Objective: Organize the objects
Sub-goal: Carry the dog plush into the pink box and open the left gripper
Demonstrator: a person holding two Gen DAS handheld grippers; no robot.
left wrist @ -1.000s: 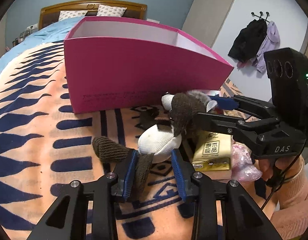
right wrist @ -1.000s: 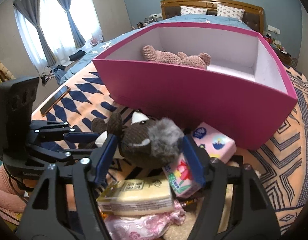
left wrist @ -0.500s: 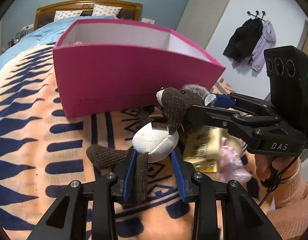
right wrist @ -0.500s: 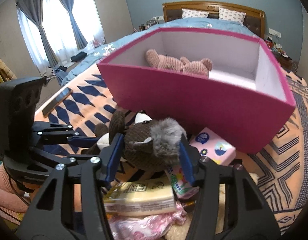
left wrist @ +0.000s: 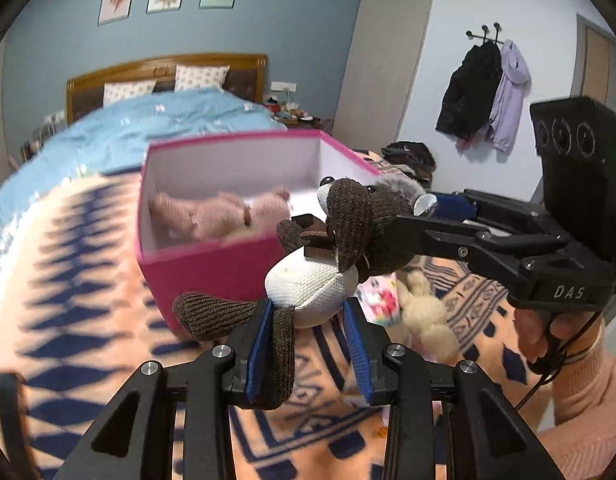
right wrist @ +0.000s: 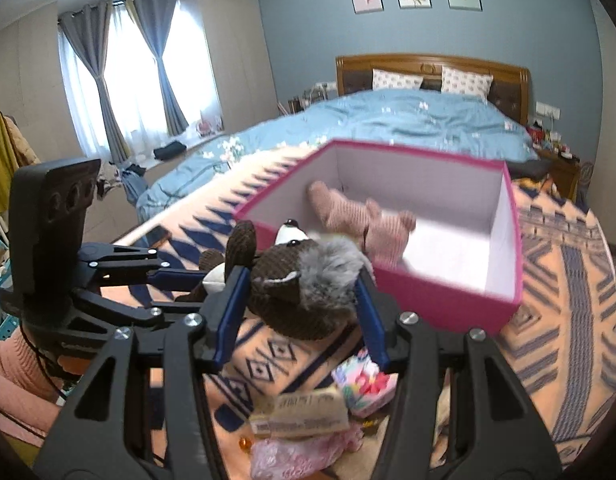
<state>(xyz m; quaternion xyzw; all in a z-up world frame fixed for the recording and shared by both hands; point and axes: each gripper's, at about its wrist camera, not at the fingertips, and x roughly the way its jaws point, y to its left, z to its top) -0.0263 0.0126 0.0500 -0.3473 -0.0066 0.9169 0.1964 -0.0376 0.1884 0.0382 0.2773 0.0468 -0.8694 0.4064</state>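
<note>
Left gripper (left wrist: pixel 308 344): pads pinch the toy's white belly and one brown leg.
Right gripper (right wrist: pixel 299 312): jaws have just closed in; pads press the toy's head from both sides. Body reads "DAS".
Toy (left wrist: pixel 340 248): brown-and-white plush, held off the blanket between both grippers, just in front of the box's near wall.
Box (right wrist: pixel 448 300): pink, open; pink plush (right wrist: pixel 364 224) lies inside.
Blanket (left wrist: pixel 67 320): patterned; yellow pack (right wrist: pixel 303 412) near its front edge, print unreadable.
</note>
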